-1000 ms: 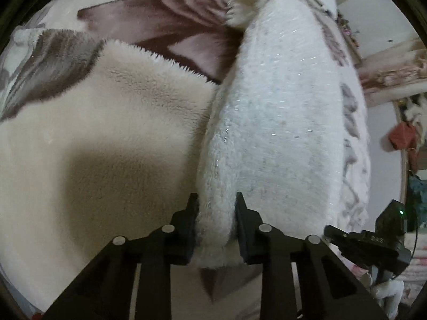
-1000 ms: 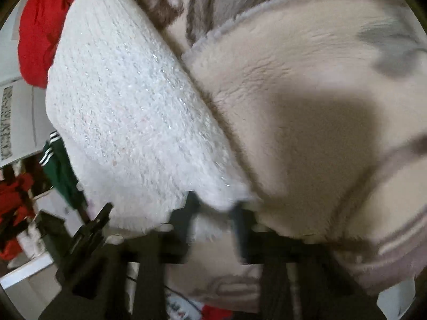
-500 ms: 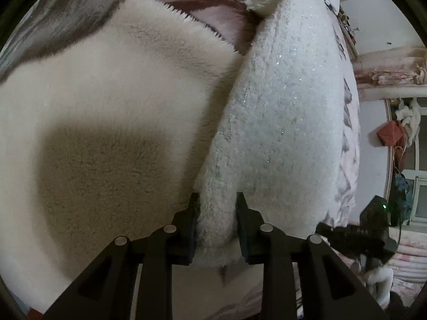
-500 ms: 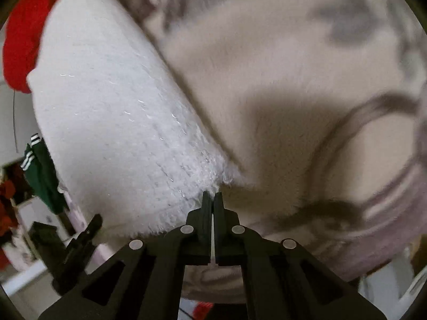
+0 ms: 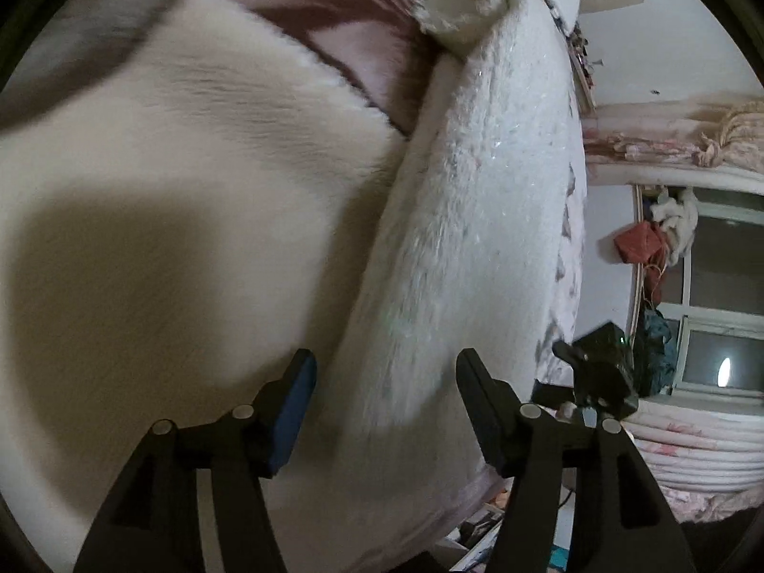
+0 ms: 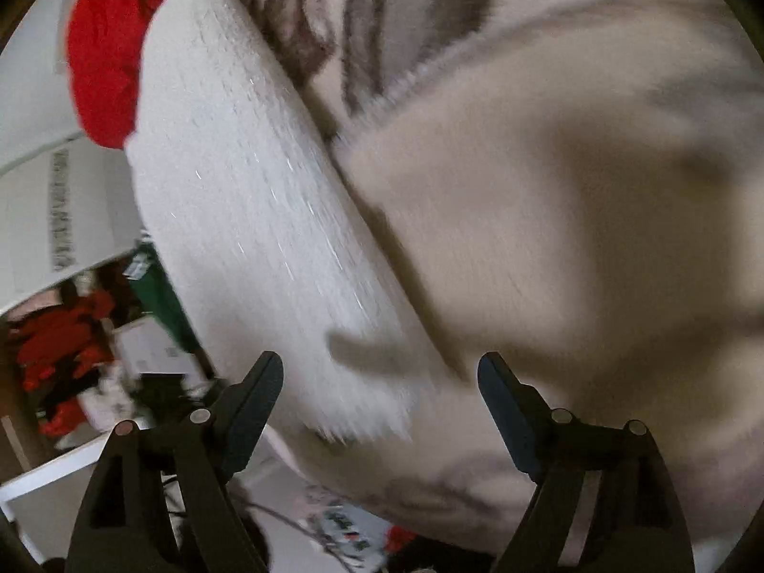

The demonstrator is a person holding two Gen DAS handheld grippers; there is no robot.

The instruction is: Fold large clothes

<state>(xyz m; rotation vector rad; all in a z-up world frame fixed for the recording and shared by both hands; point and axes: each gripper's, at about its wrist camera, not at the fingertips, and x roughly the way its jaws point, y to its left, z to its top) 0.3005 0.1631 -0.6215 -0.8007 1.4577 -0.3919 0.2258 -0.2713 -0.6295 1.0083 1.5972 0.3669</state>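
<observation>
A fluffy white sweater [image 5: 477,219] lies folded in a long band on a cream plush blanket [image 5: 167,238]. Its rolled cuff [image 5: 458,0] shows at the far end. My left gripper [image 5: 384,387] is open, its jaws wide apart just above the sweater's near end, touching nothing. In the right wrist view the sweater [image 6: 248,200] runs from the upper left to a fringed near edge. My right gripper [image 6: 379,382] is open and empty above that near edge.
The blanket [image 6: 573,238] has brown leaf patterns and covers a bed. A red garment [image 6: 102,52] lies beyond the sweater's far end. A window and hanging clothes [image 5: 668,286] stand to the right. The other gripper [image 5: 597,372] shows at the bed's edge.
Both grippers have let go of the sweater's near edge and opened wide. The sweater has dropped onto the blanket. Both views are blurred by motion.
</observation>
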